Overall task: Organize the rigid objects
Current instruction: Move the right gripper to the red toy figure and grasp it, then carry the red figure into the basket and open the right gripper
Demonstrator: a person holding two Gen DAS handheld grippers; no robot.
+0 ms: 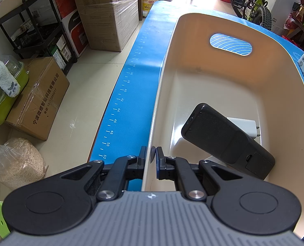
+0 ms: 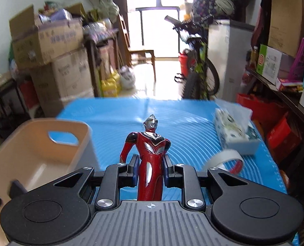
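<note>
A cream plastic basket point(image 1: 192, 75) sits on the blue mat point(image 1: 135, 86). Inside it lie a black remote-like device point(image 1: 225, 139) and a white charger plug point(image 1: 246, 126). My left gripper point(image 1: 150, 157) is shut on the basket's near-left rim. My right gripper point(image 2: 150, 170) is shut on a red and silver hero figurine point(image 2: 150, 155), held upright above the mat. In the right wrist view the basket point(image 2: 35, 143) is to the left of the figurine.
A tissue pack point(image 2: 236, 131) and a white roll of tape point(image 2: 223, 160) lie on the mat point(image 2: 172, 119) at the right. Cardboard boxes point(image 1: 108, 16), a black shelf cart point(image 1: 37, 20) and a bicycle point(image 2: 197, 65) stand around the table.
</note>
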